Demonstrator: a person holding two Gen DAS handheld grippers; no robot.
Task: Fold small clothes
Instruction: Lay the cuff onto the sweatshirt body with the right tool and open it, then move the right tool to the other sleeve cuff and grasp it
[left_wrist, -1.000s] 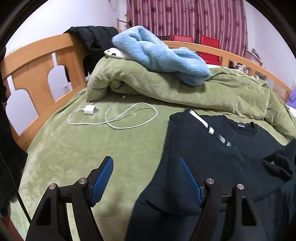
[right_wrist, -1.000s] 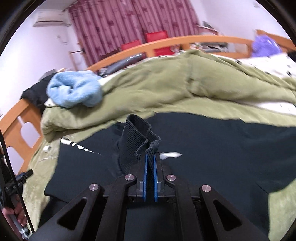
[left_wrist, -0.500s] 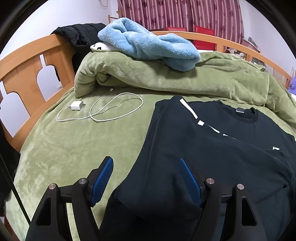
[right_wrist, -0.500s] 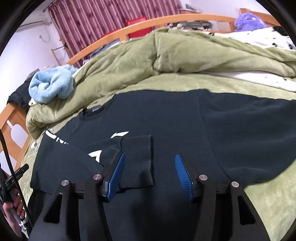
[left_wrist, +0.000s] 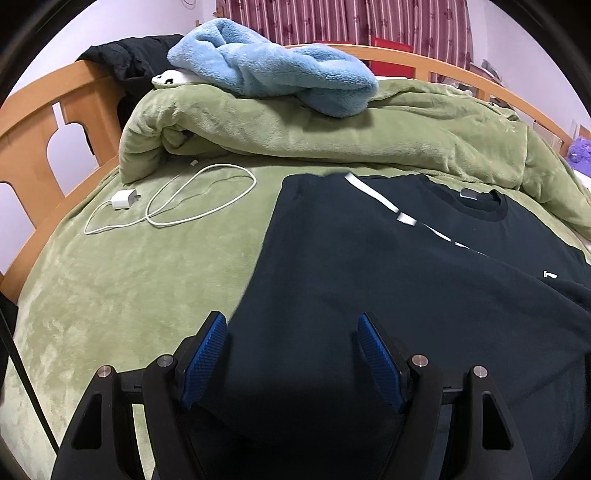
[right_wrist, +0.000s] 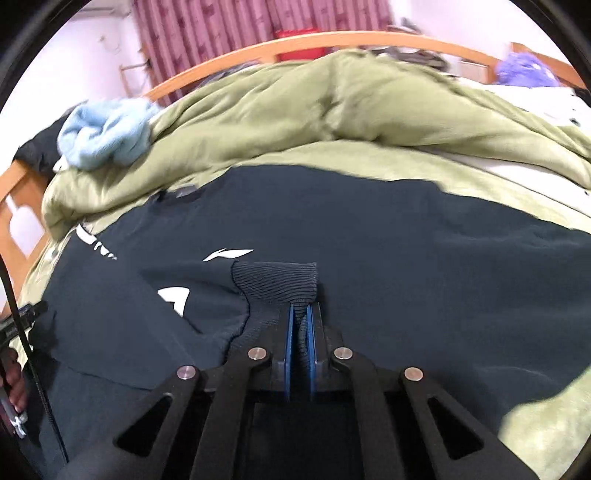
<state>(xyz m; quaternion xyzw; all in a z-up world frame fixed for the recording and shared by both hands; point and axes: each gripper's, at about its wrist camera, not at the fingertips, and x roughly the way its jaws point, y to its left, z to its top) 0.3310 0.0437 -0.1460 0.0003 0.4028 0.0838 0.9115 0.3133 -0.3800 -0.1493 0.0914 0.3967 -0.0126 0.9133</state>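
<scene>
A black sweatshirt (left_wrist: 369, 277) with white logo marks lies flat on the green bed cover, collar (left_wrist: 480, 206) toward the rolled duvet. My left gripper (left_wrist: 291, 319) stands open low over the sweatshirt's left side edge; the cloth lies under it and neither blue pad presses on it. In the right wrist view the same sweatshirt (right_wrist: 406, 266) has one sleeve folded across its chest. My right gripper (right_wrist: 301, 308) is shut on that sleeve's ribbed cuff (right_wrist: 277, 284), which bunches up between the pads.
A white charger (left_wrist: 123, 199) and its looped cable (left_wrist: 207, 199) lie left of the sweatshirt. A rolled green duvet (left_wrist: 332, 136) with a light blue fleece (left_wrist: 273, 77) on top lies behind. The wooden bed frame (left_wrist: 33, 122) rims the left. A hand (right_wrist: 14, 373) shows at the left edge.
The right gripper let the cuff down onto the chest, opened, then shut on the cuff again. The left gripper sank and moved over the sweatshirt's left edge, still open.
</scene>
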